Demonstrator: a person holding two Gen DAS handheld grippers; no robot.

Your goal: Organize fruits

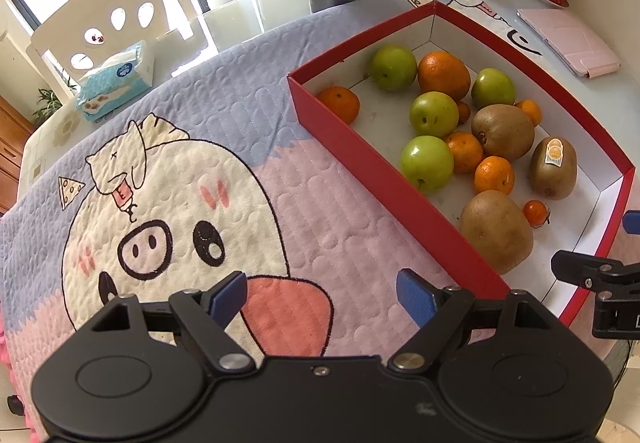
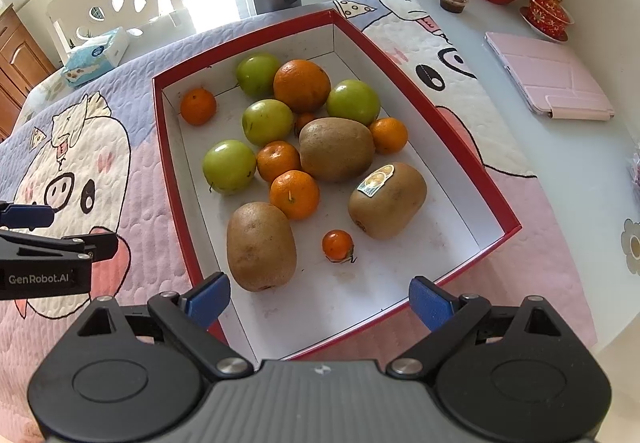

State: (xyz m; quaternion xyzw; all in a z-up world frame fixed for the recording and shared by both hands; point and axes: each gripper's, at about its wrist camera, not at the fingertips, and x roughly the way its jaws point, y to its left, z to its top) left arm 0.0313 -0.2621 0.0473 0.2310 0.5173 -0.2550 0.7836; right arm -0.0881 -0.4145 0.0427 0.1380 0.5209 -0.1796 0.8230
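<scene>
Both grippers, left and right, gape empty (right view alone shows the whole box).

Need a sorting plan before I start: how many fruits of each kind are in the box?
Green apples: 4
Kiwis: 3
Big orange: 1
Mandarins: 4
Tiny orange fruits: 2
Total: 14, all inside the red box.
</scene>
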